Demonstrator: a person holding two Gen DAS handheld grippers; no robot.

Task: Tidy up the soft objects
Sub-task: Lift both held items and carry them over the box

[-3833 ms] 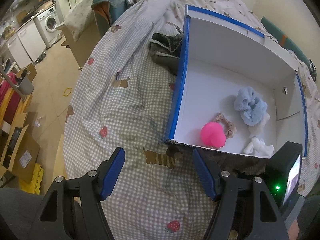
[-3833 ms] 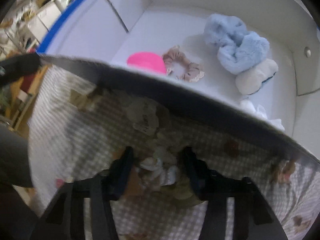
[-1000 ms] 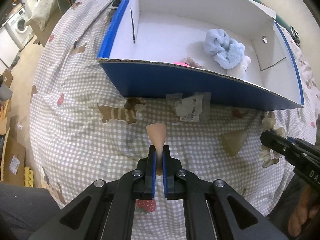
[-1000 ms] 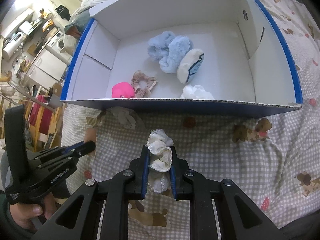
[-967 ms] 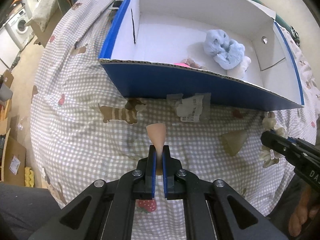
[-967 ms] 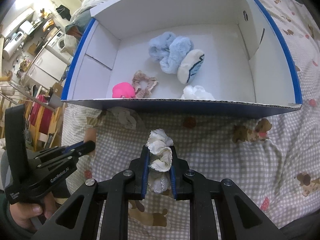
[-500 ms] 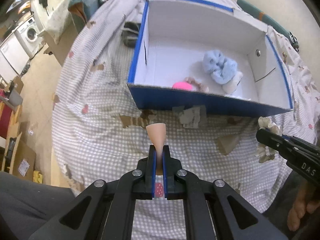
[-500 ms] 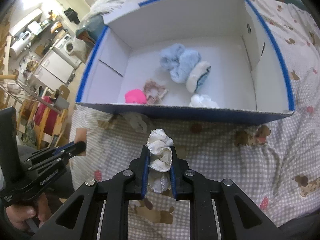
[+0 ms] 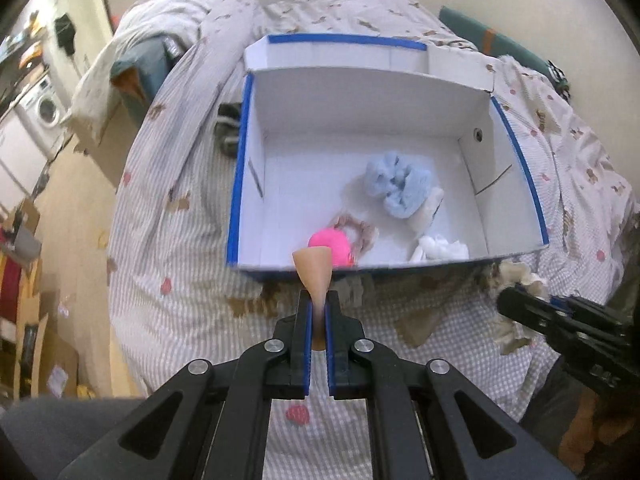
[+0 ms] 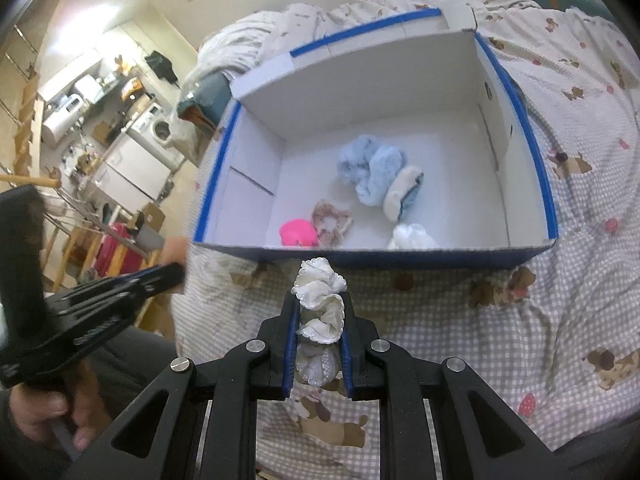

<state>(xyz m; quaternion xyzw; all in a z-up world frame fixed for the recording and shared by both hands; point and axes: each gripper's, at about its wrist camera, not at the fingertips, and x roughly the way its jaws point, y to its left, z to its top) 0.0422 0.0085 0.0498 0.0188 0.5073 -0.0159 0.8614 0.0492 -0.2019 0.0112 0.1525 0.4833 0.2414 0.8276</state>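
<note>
The box (image 10: pixel 516 258) is white inside with blue edges and front; it holds a pale blue fluffy scrunchie (image 10: pixel 370 168), a hot-pink ball (image 10: pixel 298 233) and a beige-pink scrunchie (image 10: pixel 332 218). The bedspread (image 10: pixel 560 300) is grey-and-white gingham (printed with brown dogs and red strawberries).

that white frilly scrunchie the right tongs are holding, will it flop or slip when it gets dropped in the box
The white scrunchie bulges in ruffled folds above the right tongs, so it is probably soft, light and floppy. Squeezed between the pads, it seems unlikely to slip. Released over the blue box, it would likely land limp, without rolling.
</note>
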